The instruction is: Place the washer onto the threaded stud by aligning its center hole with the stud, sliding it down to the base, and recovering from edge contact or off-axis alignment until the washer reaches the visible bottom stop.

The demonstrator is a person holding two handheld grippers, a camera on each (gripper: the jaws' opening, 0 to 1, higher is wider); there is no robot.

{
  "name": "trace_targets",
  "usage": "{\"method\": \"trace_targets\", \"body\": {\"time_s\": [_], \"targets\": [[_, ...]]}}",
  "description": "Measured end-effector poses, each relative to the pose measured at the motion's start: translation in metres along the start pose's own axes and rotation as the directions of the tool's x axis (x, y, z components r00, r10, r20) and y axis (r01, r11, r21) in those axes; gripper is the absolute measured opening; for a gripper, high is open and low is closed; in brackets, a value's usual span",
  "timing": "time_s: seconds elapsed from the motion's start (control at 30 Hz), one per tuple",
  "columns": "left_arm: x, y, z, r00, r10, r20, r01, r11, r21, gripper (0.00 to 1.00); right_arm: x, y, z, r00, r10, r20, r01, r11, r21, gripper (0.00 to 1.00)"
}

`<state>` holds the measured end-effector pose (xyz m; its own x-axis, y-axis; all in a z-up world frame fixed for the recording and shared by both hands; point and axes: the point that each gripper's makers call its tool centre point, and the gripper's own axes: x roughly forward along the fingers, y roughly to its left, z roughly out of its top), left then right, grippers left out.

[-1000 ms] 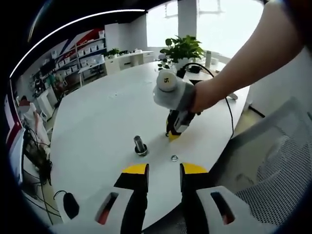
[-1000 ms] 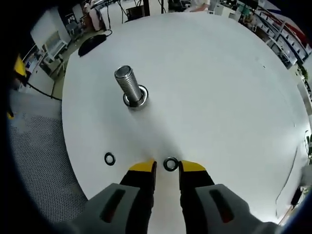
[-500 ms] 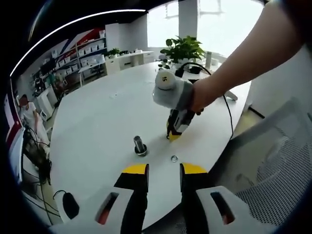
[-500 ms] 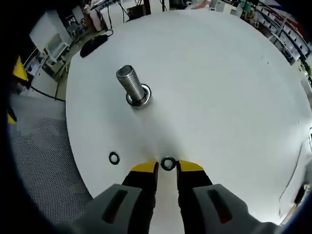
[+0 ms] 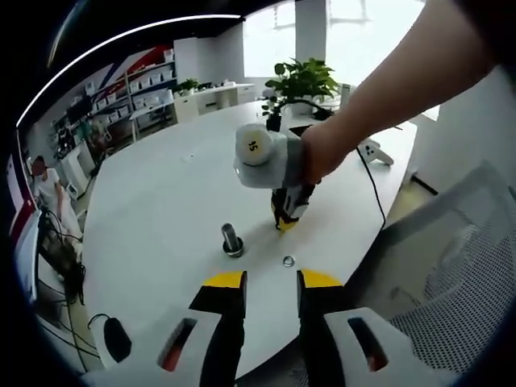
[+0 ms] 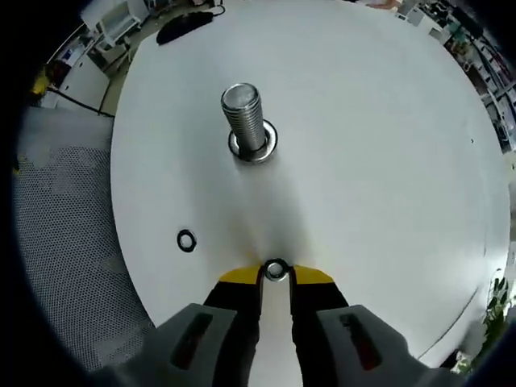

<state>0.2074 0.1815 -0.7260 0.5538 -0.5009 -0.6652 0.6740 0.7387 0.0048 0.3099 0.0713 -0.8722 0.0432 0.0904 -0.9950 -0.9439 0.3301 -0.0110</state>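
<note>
While the white round worktop [image 6: 387,145] is carrying only a few small parts, the room around it is showing shelving with bins, a potted plant [image 5: 302,81] at the far edge, bright windows, and a mesh chair [image 5: 451,274] beside the near edge. Seen from the right gripper view, the right gripper [image 6: 276,274] is pressing its yellow-tipped jaws close around a washer [image 6: 276,269], which is sitting between the tips near the worktop's near edge; whether it is lying flat on the surface or lifted, I cannot tell. Standing upright nearer the middle of the worktop is the threaded stud [image 6: 246,121], with a metal ring at its base. A second washer [image 6: 186,240] is lying apart, close to the edge by the chair mesh.

From the left gripper view, the left gripper [image 5: 270,280] is hanging above the near edge with its jaws parted and holding nothing. This view is also showing a person's arm [image 5: 379,97] reaching over the worktop, a black cable [image 5: 375,181], and a computer mouse [image 5: 115,339] at the edge.
</note>
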Motion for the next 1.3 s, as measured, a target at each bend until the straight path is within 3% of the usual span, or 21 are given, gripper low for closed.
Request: {"method": "trace_targets", "body": {"time_s": [0.13, 0.23, 0.4, 0.5, 0.73, 0.9, 1.3], "targets": [[0.000, 0.000, -0.001, 1.000, 0.000, -0.002, 0.000, 1.000, -0.001, 0.23, 0.001, 0.000, 0.000, 0.999, -0.021, -0.046, 0.019, 0.999, -0.039, 0.15], [0.000, 0.001, -0.001, 1.000, 0.001, -0.004, -0.001, 1.000, 0.002, 0.23, 0.003, -0.002, 0.000, 0.997, -0.034, -0.069, 0.034, 0.999, -0.002, 0.15], [0.000, 0.002, -0.001, 1.000, 0.004, -0.006, -0.004, 1.000, 0.000, 0.22, 0.004, 0.000, 0.000, 0.995, -0.064, -0.083, 0.057, 0.995, -0.078, 0.15], [0.000, 0.002, -0.001, 1.000, 0.005, -0.006, -0.005, 1.000, -0.001, 0.22, 0.004, -0.002, 0.000, 0.995, -0.058, -0.081, 0.055, 0.998, -0.044, 0.15], [0.000, 0.002, -0.001, 1.000, 0.004, -0.004, -0.004, 1.000, -0.002, 0.22, 0.001, 0.002, -0.002, 0.997, -0.080, -0.013, 0.080, 0.996, -0.050, 0.14], [-0.001, 0.003, 0.000, 1.000, 0.007, 0.002, -0.007, 1.000, -0.009, 0.22, 0.000, 0.002, -0.003, 0.994, -0.080, 0.068, 0.078, 0.996, 0.034, 0.13], [-0.003, 0.006, 0.004, 1.000, 0.014, 0.026, -0.013, 0.999, -0.043, 0.23, -0.011, 0.012, -0.010, 0.990, -0.070, 0.122, 0.056, 0.992, 0.115, 0.13]]}}
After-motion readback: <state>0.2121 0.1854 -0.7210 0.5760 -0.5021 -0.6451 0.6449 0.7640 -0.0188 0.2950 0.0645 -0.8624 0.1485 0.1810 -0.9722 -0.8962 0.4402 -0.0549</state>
